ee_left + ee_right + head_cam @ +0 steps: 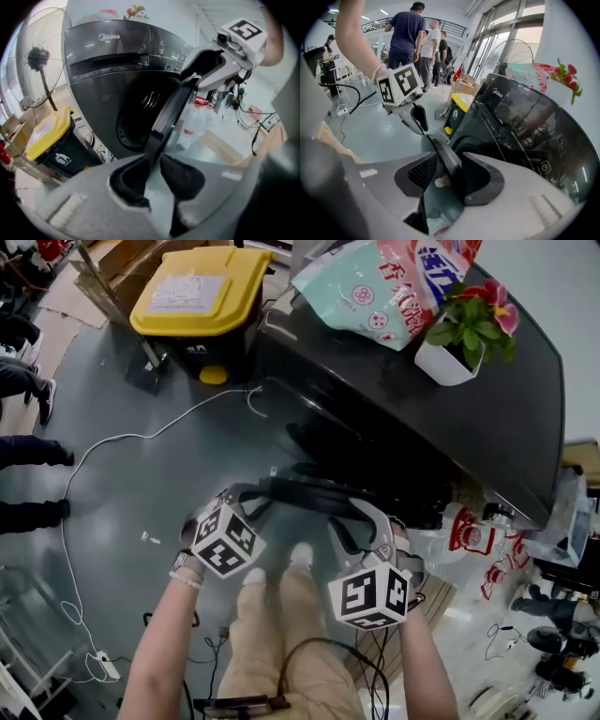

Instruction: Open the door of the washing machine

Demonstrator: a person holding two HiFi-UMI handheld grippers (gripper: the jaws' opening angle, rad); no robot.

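A yellow-lidded bin (202,292) bearing a litter pictogram is seen at left. The left gripper (251,498) is pinched on the rim of the door (309,491) of the washing machine (422,399). The door stands ajar just ahead of both hands, its edge running across between them. The right gripper (361,521) is spread, with the rim held loosely between its jaws. Any further pull is judged to fall to the left. The word Midea (108,36) is read on the panel; the print on the bag (394,282) cannot be made out.
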